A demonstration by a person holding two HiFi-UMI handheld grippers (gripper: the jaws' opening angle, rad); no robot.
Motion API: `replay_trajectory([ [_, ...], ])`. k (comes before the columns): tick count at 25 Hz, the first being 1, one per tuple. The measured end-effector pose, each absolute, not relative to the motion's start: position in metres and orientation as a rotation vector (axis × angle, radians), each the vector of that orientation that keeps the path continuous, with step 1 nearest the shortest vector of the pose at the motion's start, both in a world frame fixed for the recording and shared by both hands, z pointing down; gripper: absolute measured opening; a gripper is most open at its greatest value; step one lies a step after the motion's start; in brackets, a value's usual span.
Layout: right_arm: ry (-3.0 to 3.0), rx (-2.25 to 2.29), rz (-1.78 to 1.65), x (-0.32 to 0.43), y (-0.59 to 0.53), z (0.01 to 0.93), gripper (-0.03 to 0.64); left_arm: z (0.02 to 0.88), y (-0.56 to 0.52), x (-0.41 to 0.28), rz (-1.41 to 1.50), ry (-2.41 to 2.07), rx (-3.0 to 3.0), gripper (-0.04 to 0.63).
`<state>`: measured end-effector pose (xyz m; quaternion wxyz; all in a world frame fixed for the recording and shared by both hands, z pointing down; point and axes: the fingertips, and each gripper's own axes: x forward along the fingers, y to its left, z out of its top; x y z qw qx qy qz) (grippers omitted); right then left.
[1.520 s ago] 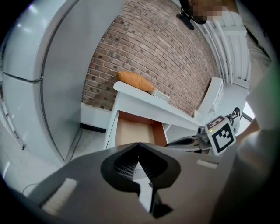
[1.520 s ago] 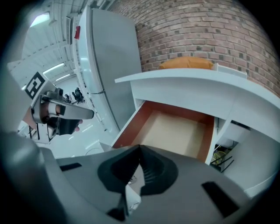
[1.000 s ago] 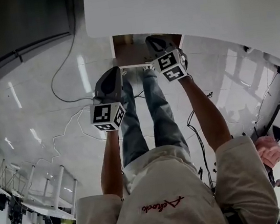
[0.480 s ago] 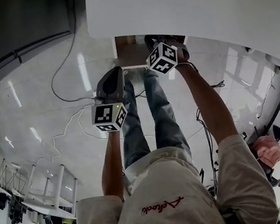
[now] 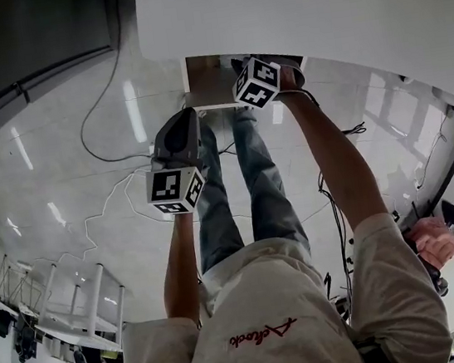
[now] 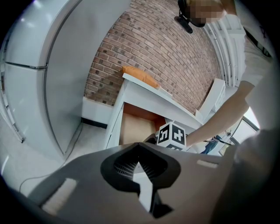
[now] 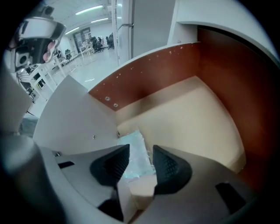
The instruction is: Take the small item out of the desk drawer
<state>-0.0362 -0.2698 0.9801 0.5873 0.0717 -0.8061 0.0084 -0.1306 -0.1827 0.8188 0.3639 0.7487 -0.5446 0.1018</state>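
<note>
The desk drawer (image 5: 206,77) stands pulled out under the white desk top (image 5: 311,5). My right gripper (image 5: 257,82) points steeply down into it. In the right gripper view a small pale green packet (image 7: 131,142) lies flat on the tan drawer floor (image 7: 192,118), in the corner by the white front wall. The right gripper (image 7: 141,152) has just been opening its jaws; the packet shows in the gap below them and the pads do not press on it. My left gripper (image 5: 175,154) hangs outside, just before the drawer front, its jaws (image 6: 139,153) shut and empty.
The drawer's reddish-brown walls (image 7: 166,65) close in the right gripper. The person's legs in jeans (image 5: 236,183) stand under the drawer. A cable (image 5: 100,144) trails on the glossy floor at the left. A brick wall (image 6: 175,57) rises behind the desk.
The right gripper has sunk into the drawer and rolled, so its marker cube shows other faces. The left gripper has stayed where it was.
</note>
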Motion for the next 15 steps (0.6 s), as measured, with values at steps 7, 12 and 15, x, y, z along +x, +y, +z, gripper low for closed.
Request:
replay_trajectory([
  [7, -1.828, 0.17, -0.034, -0.029, -0.275, 0.998, 0.137, 0.824, -0.177, -0.127, 0.266, -1.39, 1.919, 0.009],
  [12, -1.83, 0.202, -0.046, -0.027, -0.276, 1.0, 0.096, 0.825, -0.175, -0.126, 0.269, -1.389, 1.923, 0.009],
  [15, -1.837, 0.206, -0.054, -0.028, -0.275, 0.996, 0.071, 0.824, -0.175, -0.128, 0.269, -1.39, 1.923, 0.009],
])
